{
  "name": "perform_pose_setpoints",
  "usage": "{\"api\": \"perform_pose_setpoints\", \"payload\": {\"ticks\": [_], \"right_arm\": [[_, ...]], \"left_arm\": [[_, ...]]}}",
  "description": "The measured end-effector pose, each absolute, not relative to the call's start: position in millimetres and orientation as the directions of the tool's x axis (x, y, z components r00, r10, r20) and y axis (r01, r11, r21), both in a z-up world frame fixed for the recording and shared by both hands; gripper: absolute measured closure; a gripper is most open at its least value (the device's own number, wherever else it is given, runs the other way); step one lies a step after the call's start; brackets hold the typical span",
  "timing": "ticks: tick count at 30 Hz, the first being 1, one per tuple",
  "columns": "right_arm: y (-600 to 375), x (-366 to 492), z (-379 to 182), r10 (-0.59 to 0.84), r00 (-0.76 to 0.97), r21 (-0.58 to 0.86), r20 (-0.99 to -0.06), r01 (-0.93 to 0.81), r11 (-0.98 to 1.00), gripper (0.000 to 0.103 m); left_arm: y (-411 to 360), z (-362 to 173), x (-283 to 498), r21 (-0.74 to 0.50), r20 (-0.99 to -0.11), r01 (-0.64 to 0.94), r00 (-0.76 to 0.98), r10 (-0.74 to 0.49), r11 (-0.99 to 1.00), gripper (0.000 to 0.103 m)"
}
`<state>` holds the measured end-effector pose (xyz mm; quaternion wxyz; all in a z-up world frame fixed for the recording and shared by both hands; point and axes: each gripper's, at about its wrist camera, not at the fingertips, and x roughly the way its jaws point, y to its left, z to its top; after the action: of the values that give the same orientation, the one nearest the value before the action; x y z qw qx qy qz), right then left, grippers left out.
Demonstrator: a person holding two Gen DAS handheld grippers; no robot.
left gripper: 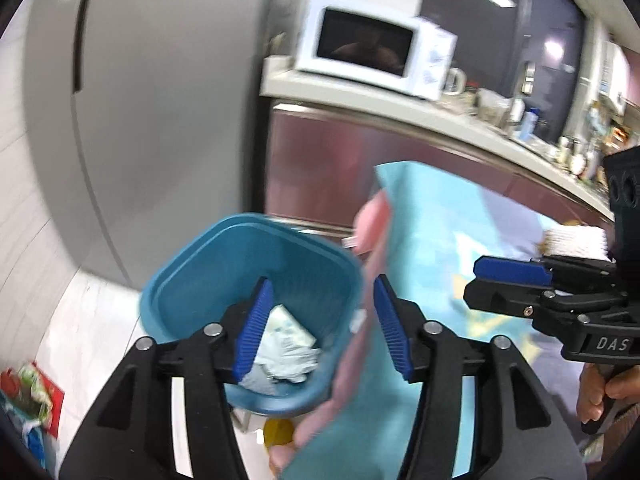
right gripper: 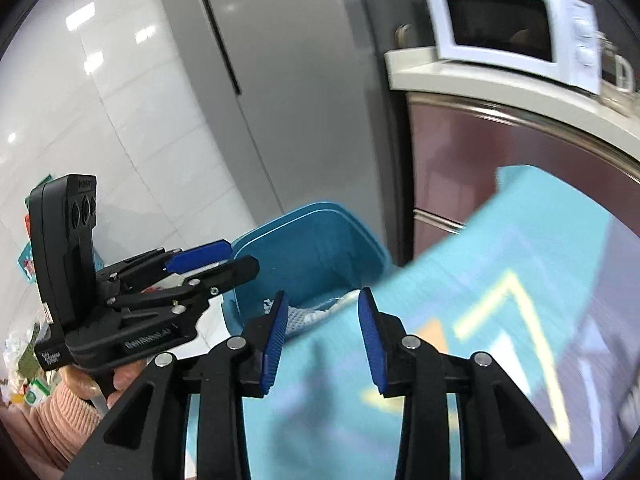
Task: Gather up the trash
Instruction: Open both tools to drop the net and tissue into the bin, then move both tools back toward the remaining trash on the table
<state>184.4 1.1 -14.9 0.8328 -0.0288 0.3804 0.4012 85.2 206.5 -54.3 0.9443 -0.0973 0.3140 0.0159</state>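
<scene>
On the far left of the left wrist view, a heap of bags and wrappers (left gripper: pixel 28 396) is lying on the white floor beside the grey fridge (left gripper: pixel 160 100); whether it counts as trash left to gather, I cannot tell. Moving right, the blue bin (left gripper: pixel 192 276) is sitting on the floor near the fridge's foot, and crumpled pale paper (left gripper: pixel 286 346) is already lying in its bottom, so at least one piece looks collected. The left tool (left gripper: pixel 324 332) is hanging over the bin with its blue pads spread apart and nothing pinched between them. Just right of the bin, a pink and light-blue sheet (left gripper: pixel 420 280), blurred, is running past the left tool's right pad and down toward the lower edge of the frame; what it is, and whether it belongs to the task, is unclear. A yellow object (left gripper: pixel 280 432) is showing low down beneath the bin's near side, too small to name. Further right, the right tool (right gripper: pixel 322 336) is hovering over that same light-blue sheet, spread wide and empty, with the bin just ahead of it. Behind, a white microwave (right gripper: pixel 512 28) is standing on the worktop (right gripper: pixel 500 88) above maroon cabinets.

My judgement: the task is partway, since the bin is holding paper while both tools are carrying nothing.
</scene>
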Motion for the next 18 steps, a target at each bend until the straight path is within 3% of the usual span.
{"api": "perform_pose_setpoints", "payload": {"ticks": [8,18], "right_arm": [[-103,154,-14,0.570,0.532,0.251,-0.626,-0.555,0.793,0.068],[-202,122,-17,0.433,0.663,0.240,-0.612,-0.366,0.899,0.068]], "left_arm": [[116,-36,76,-0.163,-0.559,0.130,0.805,-0.200,0.978,0.041],[0,-45,88,-0.179,-0.590,0.356,0.707,-0.390,0.917,0.041]]}}
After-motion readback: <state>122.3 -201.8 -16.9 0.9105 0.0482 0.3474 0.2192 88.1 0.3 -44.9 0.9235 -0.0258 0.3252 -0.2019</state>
